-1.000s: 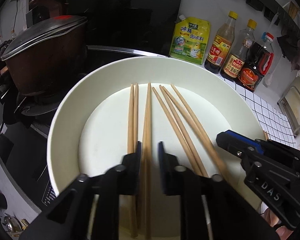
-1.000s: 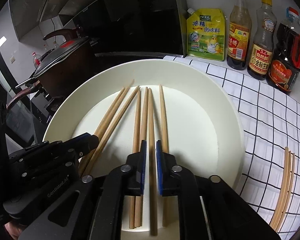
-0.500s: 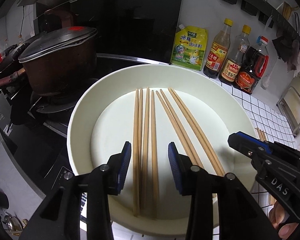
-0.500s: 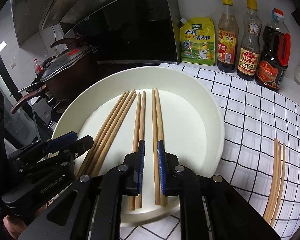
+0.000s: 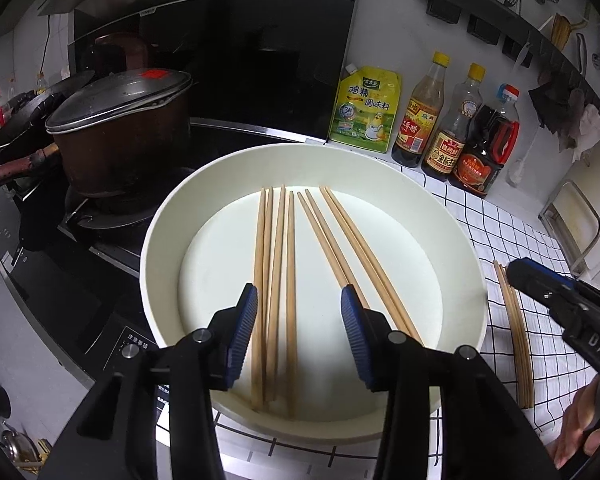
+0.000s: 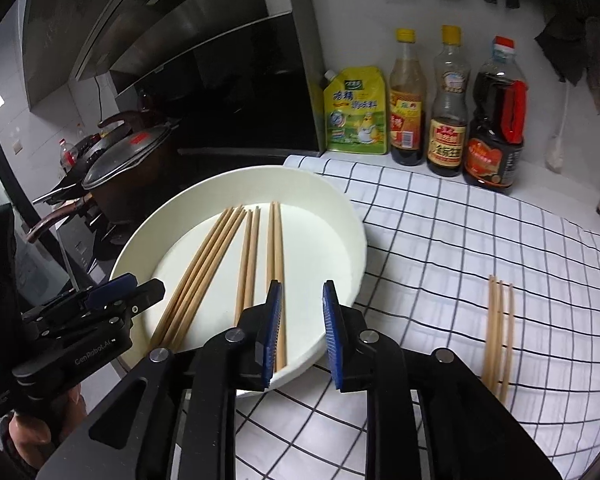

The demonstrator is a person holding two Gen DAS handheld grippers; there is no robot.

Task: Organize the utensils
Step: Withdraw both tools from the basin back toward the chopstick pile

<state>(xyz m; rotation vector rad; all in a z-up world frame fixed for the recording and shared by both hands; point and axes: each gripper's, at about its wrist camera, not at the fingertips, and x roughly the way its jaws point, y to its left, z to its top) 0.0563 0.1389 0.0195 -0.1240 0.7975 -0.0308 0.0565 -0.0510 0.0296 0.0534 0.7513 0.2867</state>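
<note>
Wooden chopsticks [image 5: 276, 280] in white bowl [image 5: 172, 216] | left gripper [image 5: 299, 320] opening, empty | right gripper [image 6: 300, 320] opening, empty

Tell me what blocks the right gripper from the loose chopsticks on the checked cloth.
Nothing visible does. The loose chopsticks lie alone on the checked cloth, outside the white bowl. The right gripper, jaws opening and holding nothing, has only bare cloth between.

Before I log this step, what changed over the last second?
Both grippers backed up off the chopsticks in the dish. The left gripper let go and is opening; the right gripper is opening, empty. Loose chopsticks on the cloth and bottles stayed.
</note>
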